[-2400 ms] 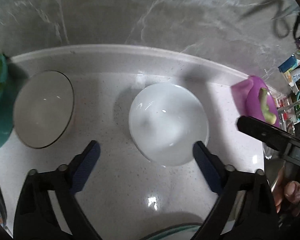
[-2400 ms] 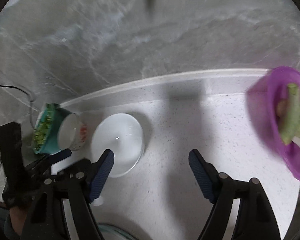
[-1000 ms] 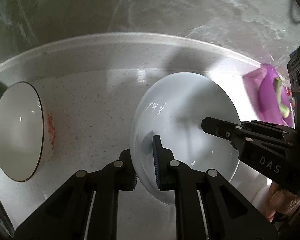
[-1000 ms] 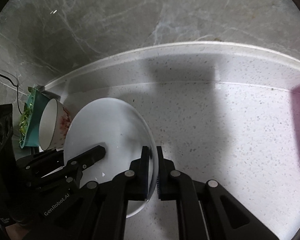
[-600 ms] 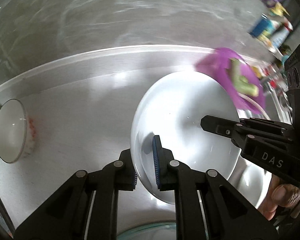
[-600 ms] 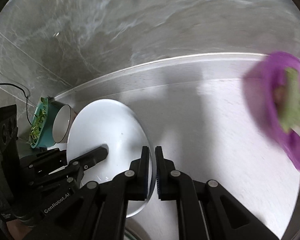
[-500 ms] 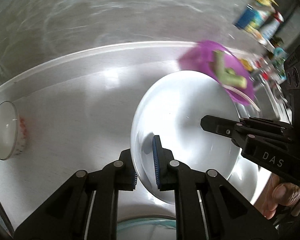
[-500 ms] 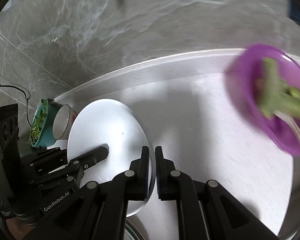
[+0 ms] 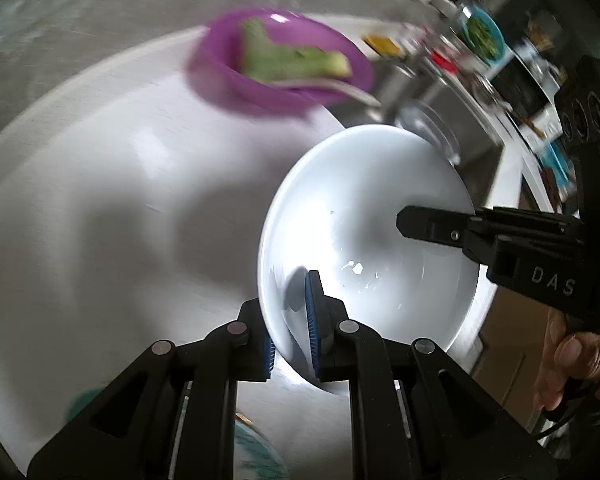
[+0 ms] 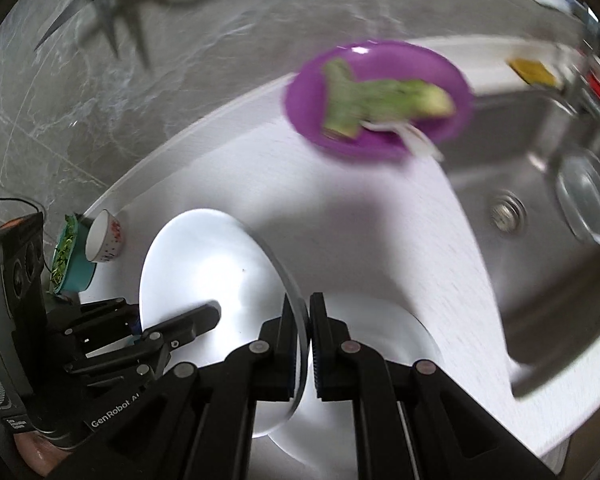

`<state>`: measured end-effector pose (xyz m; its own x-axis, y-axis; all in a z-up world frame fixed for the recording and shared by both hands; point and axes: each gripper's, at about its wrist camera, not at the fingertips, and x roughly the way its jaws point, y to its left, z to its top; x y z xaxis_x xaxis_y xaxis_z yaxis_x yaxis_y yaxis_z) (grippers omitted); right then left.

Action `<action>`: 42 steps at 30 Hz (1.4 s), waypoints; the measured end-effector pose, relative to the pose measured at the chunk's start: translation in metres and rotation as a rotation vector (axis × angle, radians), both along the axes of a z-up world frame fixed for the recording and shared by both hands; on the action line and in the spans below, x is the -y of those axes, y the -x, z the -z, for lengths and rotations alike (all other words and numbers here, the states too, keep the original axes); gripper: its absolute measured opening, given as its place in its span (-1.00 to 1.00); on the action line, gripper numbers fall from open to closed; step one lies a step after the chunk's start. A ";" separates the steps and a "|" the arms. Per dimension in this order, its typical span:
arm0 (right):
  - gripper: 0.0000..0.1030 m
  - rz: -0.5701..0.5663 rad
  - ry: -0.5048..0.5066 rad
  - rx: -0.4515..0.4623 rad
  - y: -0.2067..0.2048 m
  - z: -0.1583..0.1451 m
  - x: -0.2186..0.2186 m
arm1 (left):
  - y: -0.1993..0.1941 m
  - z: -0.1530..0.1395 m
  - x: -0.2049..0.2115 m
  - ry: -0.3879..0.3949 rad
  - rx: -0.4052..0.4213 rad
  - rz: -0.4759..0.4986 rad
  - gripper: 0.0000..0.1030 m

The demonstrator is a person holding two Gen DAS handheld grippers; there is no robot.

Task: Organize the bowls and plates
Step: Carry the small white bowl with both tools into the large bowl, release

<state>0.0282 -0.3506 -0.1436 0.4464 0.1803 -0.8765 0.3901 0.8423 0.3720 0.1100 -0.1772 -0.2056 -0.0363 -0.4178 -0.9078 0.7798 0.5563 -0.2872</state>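
Over the counter [image 10: 380, 216], white bowl [image 9: 364, 216] up in the air, pinched from both sides. Left gripper [image 9: 290, 320] clamped on the near rim, one blue pad inside, one outside. Right gripper [image 10: 304, 332] squeezing the opposite rim, same deal. Purple bowl [image 10: 376, 96] with green veg sitting further back by the wall, pretty blurry. Sink [image 10: 540, 208] off to the right, clear glass dish [image 10: 588, 196] in it. Small cup [image 10: 104, 236] and teal bowl [image 10: 70, 256] way over left. Another white plate [image 10: 380, 324] just below the held bowl.
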 end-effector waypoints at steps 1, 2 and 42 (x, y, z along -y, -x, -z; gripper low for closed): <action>-0.84 0.011 -0.004 -0.009 0.008 0.004 0.002 | 0.011 0.004 0.005 -0.005 -0.005 0.013 -0.78; -0.84 0.021 -0.010 -0.020 0.017 0.009 0.005 | 0.019 0.008 0.009 -0.013 -0.011 0.029 -0.78; -0.88 -0.045 0.015 -0.112 0.047 0.080 0.000 | 0.061 0.076 0.043 -0.090 -0.003 0.082 0.10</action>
<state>-0.0191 -0.3510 -0.2232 0.3376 0.1840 -0.9231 0.3902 0.8651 0.3151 0.0494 -0.2206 -0.2812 -0.0699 -0.3302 -0.9413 0.8229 0.5142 -0.2415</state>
